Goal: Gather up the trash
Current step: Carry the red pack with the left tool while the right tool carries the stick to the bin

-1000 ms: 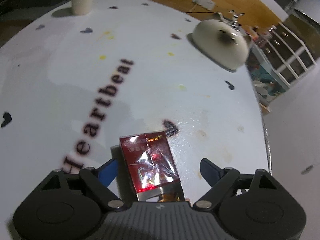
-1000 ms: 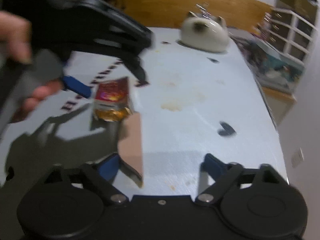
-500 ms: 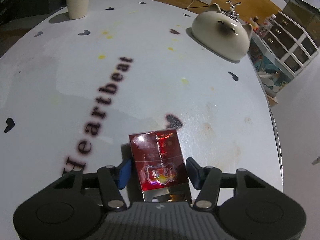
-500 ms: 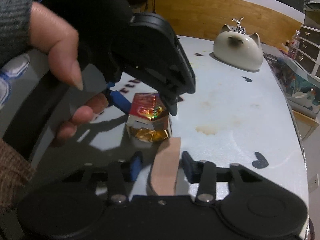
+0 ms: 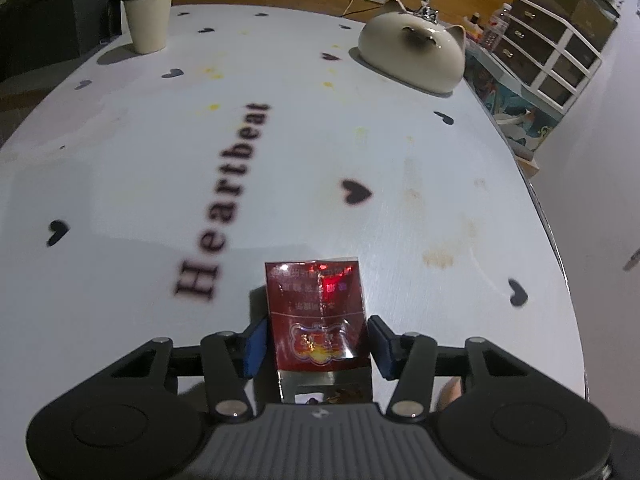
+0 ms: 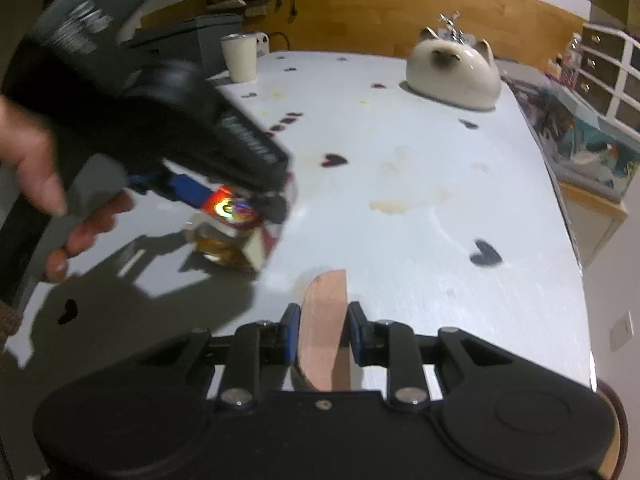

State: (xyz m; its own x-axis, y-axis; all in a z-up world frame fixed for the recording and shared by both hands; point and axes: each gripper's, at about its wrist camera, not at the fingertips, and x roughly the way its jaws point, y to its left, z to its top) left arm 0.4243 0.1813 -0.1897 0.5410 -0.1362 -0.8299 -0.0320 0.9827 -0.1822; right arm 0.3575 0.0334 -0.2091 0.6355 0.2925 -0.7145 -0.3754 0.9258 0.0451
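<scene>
Tabletop [image 5: 120,168]: one, white, printed with the word "Heartbeat" and scattered dark hearts; several yellow and brown stains.
Left gripper [image 5: 316,344]: one, fingers closing around the red pack, blue pads at each side of it; the left pad looks in contact, a thin gap shows at the right pad.
Red pack [image 5: 318,316]: one, a glossy red cigarette pack in crinkled cellophane, near the tabletop's front edge; in the right wrist view its open end, with gold foil, tilts toward the camera. Whether it is lifted clear of the tabletop cannot be told.
Right gripper [image 6: 323,336]: one, fingers closing on the card strip, pads close on both of its sides.
Card strip [image 6: 325,328]: one, a tan-pink flat piece, standing on edge between the right fingers, its far end rounded.
Hand [image 6: 36,168]: one visible, left of the right wrist view, wrapped on the left gripper's handle; blurred.
Cup [image 5: 146,20]: one, cream, at the far left corner.
Cat-shaped ceramic piece [image 5: 414,56]: one, cream with dark face, far right side.
</scene>
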